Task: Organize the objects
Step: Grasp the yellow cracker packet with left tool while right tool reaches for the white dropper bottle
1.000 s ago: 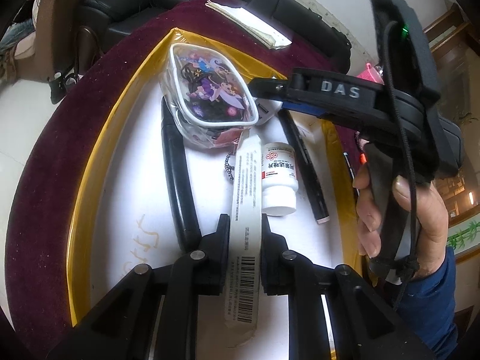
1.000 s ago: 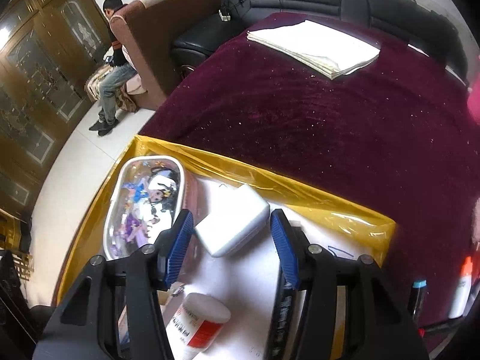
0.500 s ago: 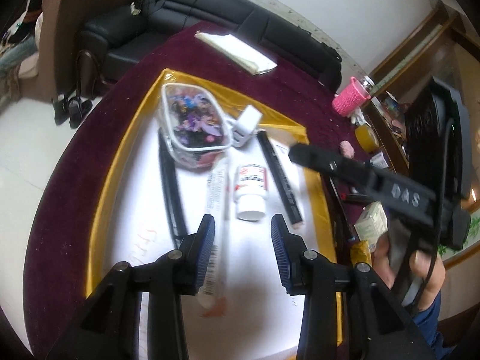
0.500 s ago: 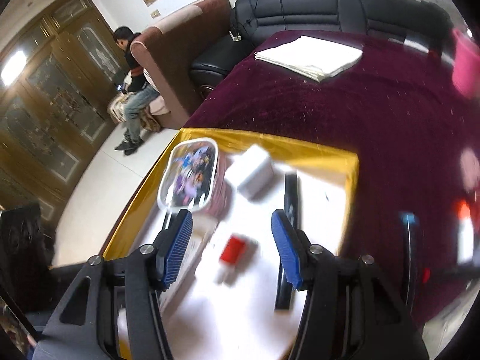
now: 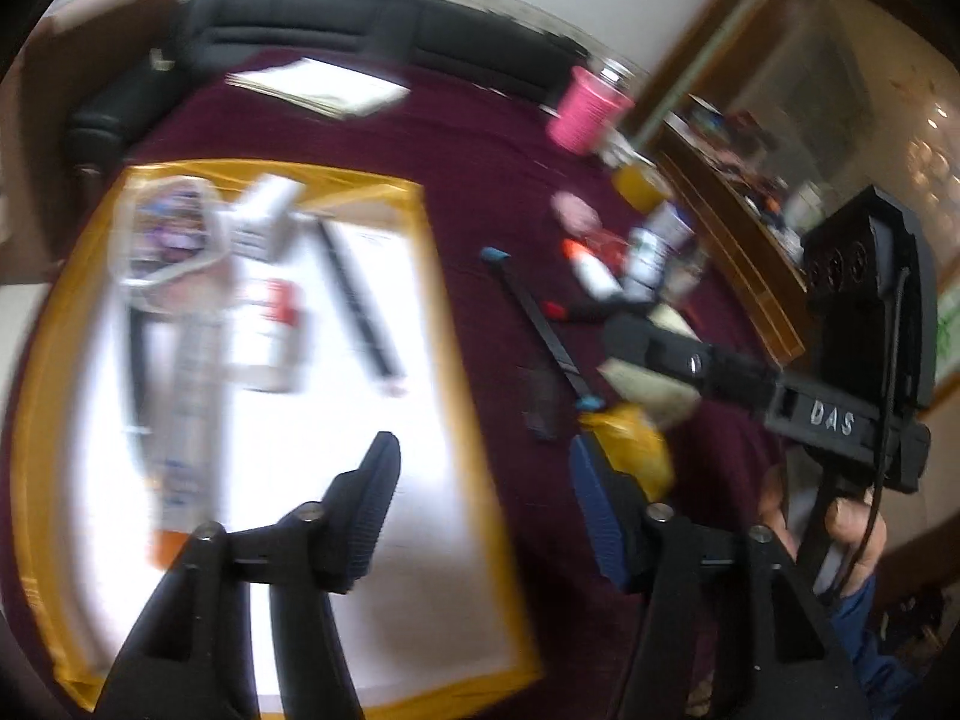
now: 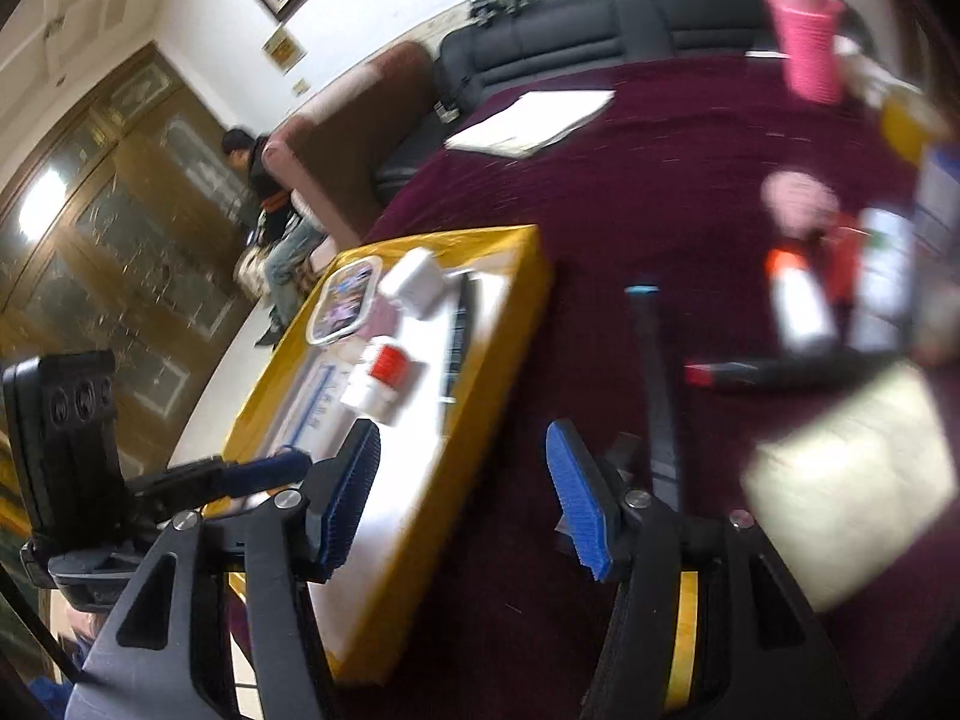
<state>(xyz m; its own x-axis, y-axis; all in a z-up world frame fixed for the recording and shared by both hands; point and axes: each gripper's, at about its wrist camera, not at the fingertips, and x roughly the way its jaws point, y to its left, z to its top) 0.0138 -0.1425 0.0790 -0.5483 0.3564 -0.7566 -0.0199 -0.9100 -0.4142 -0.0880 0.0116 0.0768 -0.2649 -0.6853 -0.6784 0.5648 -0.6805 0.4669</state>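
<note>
Left gripper (image 5: 483, 501): fingers spread wide, empty, over tray's right edge.
Right gripper (image 6: 462, 495): fingers spread wide, empty.
Tray (image 5: 441, 324): holds pill bottle (image 5: 267, 330).

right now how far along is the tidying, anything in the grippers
Partly done. On the white board with the yellow border already lie the clear pouch, white box, pill bottle, a long tube and a black pen. Nothing is in hand: the left gripper and right gripper are both open and empty. Left on the maroon cloth: a blue-capped pen, a red-tipped marker and small bottles, too blurred to name.
</note>
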